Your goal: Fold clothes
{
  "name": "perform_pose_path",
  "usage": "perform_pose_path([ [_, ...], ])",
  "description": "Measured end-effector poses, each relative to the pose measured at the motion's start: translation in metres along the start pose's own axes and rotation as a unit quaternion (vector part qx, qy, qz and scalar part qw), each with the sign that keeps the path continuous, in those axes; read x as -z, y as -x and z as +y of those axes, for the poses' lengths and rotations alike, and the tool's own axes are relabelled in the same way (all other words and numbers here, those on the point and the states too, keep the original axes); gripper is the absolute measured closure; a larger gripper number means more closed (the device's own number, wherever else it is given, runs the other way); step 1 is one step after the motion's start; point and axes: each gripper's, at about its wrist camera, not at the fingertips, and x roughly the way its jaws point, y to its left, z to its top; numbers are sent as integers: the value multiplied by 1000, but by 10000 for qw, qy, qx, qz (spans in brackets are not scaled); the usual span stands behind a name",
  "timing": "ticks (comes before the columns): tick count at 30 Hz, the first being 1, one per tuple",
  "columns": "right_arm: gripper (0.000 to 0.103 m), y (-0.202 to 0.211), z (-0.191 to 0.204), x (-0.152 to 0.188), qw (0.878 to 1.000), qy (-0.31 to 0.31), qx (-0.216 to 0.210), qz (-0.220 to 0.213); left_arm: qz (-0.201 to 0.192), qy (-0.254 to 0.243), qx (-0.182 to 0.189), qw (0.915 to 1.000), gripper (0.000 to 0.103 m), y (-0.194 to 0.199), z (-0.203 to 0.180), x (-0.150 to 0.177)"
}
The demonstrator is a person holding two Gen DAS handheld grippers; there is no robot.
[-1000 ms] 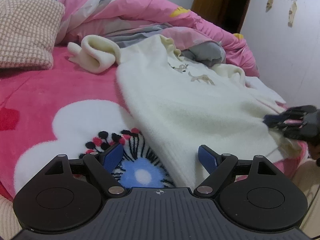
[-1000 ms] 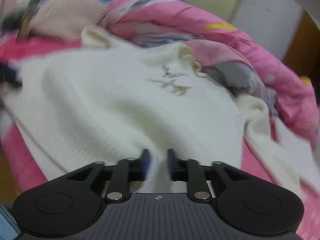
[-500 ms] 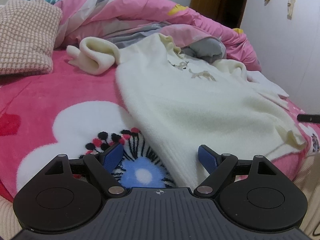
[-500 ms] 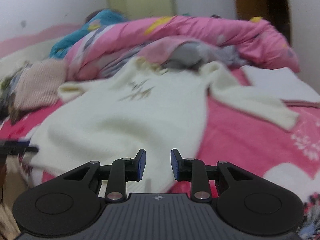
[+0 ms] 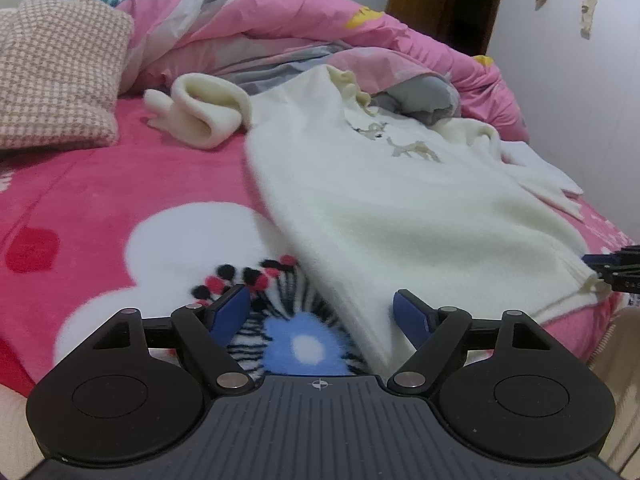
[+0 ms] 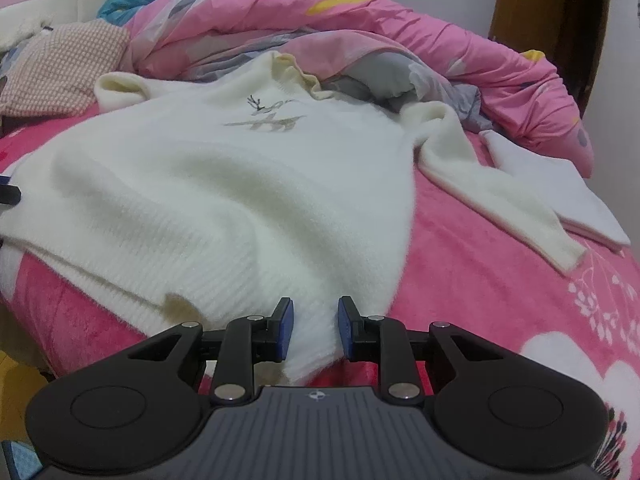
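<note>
A fluffy cream sweater (image 5: 400, 208) with a small deer print lies spread front-up on the pink bed blanket (image 5: 100, 200). One sleeve is bunched at the far left and the other sleeve (image 6: 500, 200) trails to the right. My left gripper (image 5: 320, 312) stands wide with its jaws closing. The sweater's near hem corner lies between them beside the right finger, and the pads do not press it. My right gripper (image 6: 314, 330) has a narrow gap and its jaws are closing. The other hem corner (image 6: 312, 344) lies in that gap. Its tips also show in the left wrist view (image 5: 616, 268).
A rumpled pink quilt (image 5: 280, 28) is heaped behind the sweater. A checked pillow (image 5: 56, 80) lies at the far left. A flat white cloth (image 6: 560, 192) sits at the right past the sleeve. The bed's edge drops off at the lower left (image 6: 60, 320). A brown door (image 5: 448, 0) is beyond.
The right gripper swung out to the side and then came back onto the sweater's near hem corner. The left gripper stayed where it was.
</note>
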Motion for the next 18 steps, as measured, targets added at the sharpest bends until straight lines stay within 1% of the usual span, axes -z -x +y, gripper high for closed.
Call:
perform_pose_path([
  [2, 77, 0, 0, 0, 10000, 20, 15, -19, -3, 33, -109, 9999, 23, 1, 3, -2],
  [5, 77, 0, -1, 1, 10000, -5, -4, -47, -28, 170, -168, 9997, 23, 5, 7, -6],
  [9, 77, 1, -3, 2, 9999, -60, -27, -88, -178, 157, -300, 9993, 23, 17, 6, -11],
  [13, 77, 0, -2, 2, 9999, -54, -20, -107, -255, 62, -159, 9995, 22, 22, -1, -17],
  [18, 76, 1, -2, 3, 9999, -73, -29, -123, -111, -281, -79, 9995, 21, 7, -19, -22],
])
